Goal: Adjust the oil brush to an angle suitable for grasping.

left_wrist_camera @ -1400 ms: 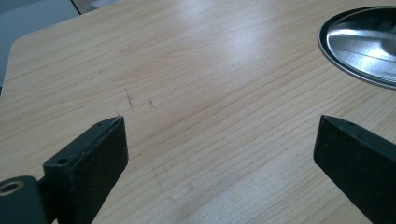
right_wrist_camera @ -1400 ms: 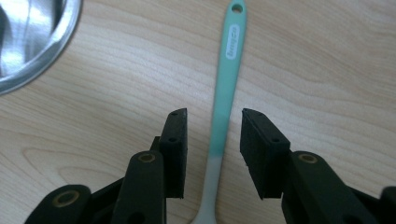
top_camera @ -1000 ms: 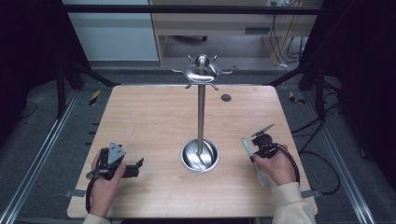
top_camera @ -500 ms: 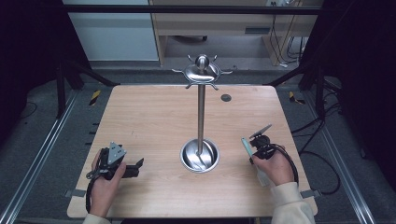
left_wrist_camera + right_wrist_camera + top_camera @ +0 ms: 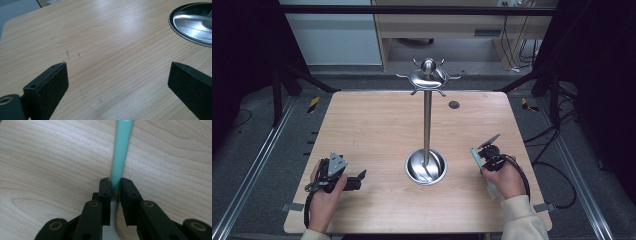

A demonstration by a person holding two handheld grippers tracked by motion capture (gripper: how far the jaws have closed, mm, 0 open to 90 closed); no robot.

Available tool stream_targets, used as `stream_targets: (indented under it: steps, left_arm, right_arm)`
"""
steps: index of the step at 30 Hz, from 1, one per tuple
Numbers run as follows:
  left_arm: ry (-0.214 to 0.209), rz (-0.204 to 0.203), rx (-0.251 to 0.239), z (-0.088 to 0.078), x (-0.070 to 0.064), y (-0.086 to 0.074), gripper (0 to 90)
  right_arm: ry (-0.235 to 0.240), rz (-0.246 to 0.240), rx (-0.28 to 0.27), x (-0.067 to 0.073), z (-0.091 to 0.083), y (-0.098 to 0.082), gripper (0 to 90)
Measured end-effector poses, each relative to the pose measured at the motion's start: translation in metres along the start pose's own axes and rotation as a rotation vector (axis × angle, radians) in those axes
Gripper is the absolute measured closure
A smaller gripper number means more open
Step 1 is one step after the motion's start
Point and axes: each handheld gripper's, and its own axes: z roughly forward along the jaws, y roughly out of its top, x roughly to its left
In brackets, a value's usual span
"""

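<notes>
A slim utensil lies on the table at the right, with a teal handle [image 5: 121, 150] and a pale grey end toward the hand. My right gripper [image 5: 115, 182] points down at it. Its jaws have just been closing, and the pads now press on the teal handle from both sides. In the high view the teal handle [image 5: 475, 155] pokes out beside the right gripper [image 5: 486, 152]. My left gripper [image 5: 357, 181] rests low at the table's near left, and its jaws stand wide apart over bare wood [image 5: 117, 75].
A tall metal stand with hooks around its top [image 5: 428, 77] rises from a round shiny base [image 5: 426, 167] at the table's middle. The base's rim [image 5: 192, 22] lies ahead of the left gripper. A small dark round spot [image 5: 454, 104] marks the far table.
</notes>
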Motion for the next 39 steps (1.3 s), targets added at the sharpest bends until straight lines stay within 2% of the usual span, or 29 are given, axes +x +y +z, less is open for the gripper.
stream_targets:
  steps: [9,17,18,20,21,23,25,26,28,31,32,34,35,37,39]
  left_arm:
    - [-0.002,0.000,0.000,0.000,0.000,0.000,2.6]
    - [0.006,-0.003,-0.003,-0.001,0.001,-0.001,2.6]
    - [0.008,-0.003,0.001,-0.001,0.002,-0.001,2.6]
    - [0.010,-0.005,-0.001,-0.002,0.002,-0.001,2.6]
    - [0.011,-0.005,0.000,-0.002,0.002,-0.001,2.6]
    - [0.011,-0.006,-0.002,-0.002,0.002,-0.001,2.6]
    - [0.009,-0.005,-0.002,-0.002,0.001,-0.001,2.6]
    - [0.009,-0.006,-0.002,-0.002,0.001,-0.002,2.6]
    - [0.008,-0.009,-0.006,-0.003,0.002,-0.001,2.6]
    - [0.005,-0.008,-0.006,-0.002,0.002,-0.001,2.6]
    - [0.004,-0.013,-0.009,-0.002,0.003,0.000,2.6]
    - [0.004,-0.015,-0.011,-0.002,0.003,0.000,2.6]
    - [0.003,-0.015,-0.010,-0.001,0.003,0.000,2.6]
    - [0.001,-0.014,-0.011,-0.002,0.003,0.000,2.6]
    - [0.001,-0.013,-0.011,-0.002,0.002,0.000,2.6]
  right_arm:
    - [0.015,-0.013,-0.010,0.002,-0.004,0.000,82.6]
    - [0.022,-0.011,-0.074,-0.004,-0.021,0.002,82.7]
    - [0.022,-0.013,-0.097,-0.007,-0.029,0.005,82.7]
    - [0.025,-0.010,-0.101,-0.008,-0.032,0.007,82.7]
    - [0.024,-0.007,-0.130,-0.010,-0.040,0.012,82.7]
    - [0.026,-0.003,-0.137,-0.011,-0.043,0.015,82.7]
    - [0.033,0.002,-0.181,-0.015,-0.052,0.023,82.7]
    - [0.033,0.002,-0.181,-0.015,-0.052,0.023,82.7]
    - [0.036,0.023,-0.234,-0.018,-0.056,0.025,82.7]
    - [0.021,0.020,-0.253,-0.019,-0.057,0.024,82.7]
    - [0.012,0.014,-0.278,-0.020,-0.057,0.020,82.7]
    - [0.012,0.014,-0.291,-0.020,-0.057,0.018,82.7]
    - [0.005,0.011,-0.329,-0.021,-0.058,0.013,82.7]
    - [0.001,0.011,-0.359,-0.020,-0.059,0.010,82.7]
    - [-0.003,0.009,-0.371,-0.020,-0.061,0.010,82.7]
